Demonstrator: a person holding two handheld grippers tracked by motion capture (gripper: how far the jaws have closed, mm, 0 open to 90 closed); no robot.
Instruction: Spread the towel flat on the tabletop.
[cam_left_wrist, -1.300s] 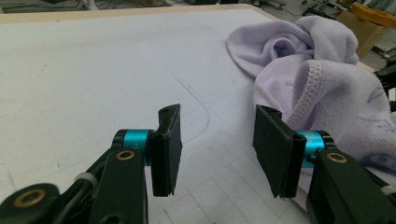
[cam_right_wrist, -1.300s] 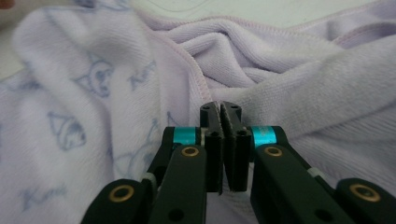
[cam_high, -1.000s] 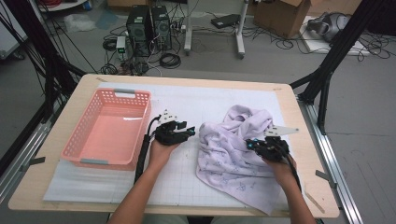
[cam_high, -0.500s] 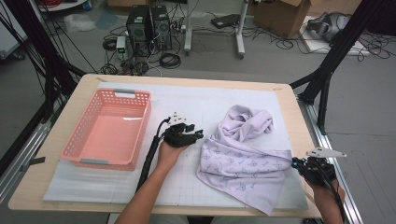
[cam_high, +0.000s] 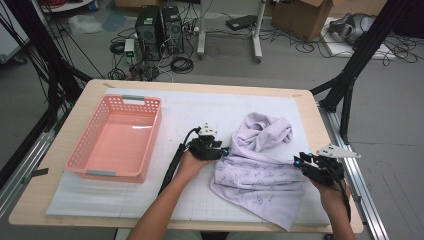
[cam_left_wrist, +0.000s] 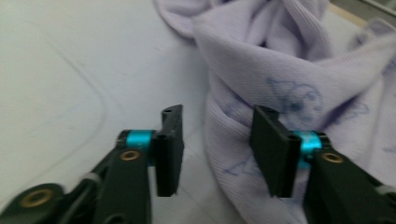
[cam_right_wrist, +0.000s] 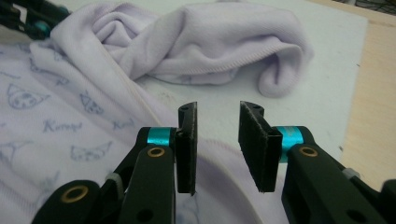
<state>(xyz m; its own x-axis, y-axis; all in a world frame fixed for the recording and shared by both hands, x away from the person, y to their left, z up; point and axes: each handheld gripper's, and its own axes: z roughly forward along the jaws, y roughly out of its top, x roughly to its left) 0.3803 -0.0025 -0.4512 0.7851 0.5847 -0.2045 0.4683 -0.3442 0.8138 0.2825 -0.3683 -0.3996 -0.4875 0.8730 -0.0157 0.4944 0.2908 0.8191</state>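
Left tongs (cam_high: 223, 150) reach low, closing, still unclenched, onto the lilac cloth's (cam_high: 260, 175) edge; right tongs (cam_high: 299, 162), opening, empty, hover beside it.

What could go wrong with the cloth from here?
1. The left hand-held gripper has just been closing at a bunched fold of the cloth; it may pinch several layers.
2. The right hand-held gripper has just been opening over the hem with nothing between its pads; that side may slump.

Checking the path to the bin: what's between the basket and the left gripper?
Nothing: in the high view, bare white mat separates the pink basket from the left gripper. The lilac cloth lies on the gripper's far side.
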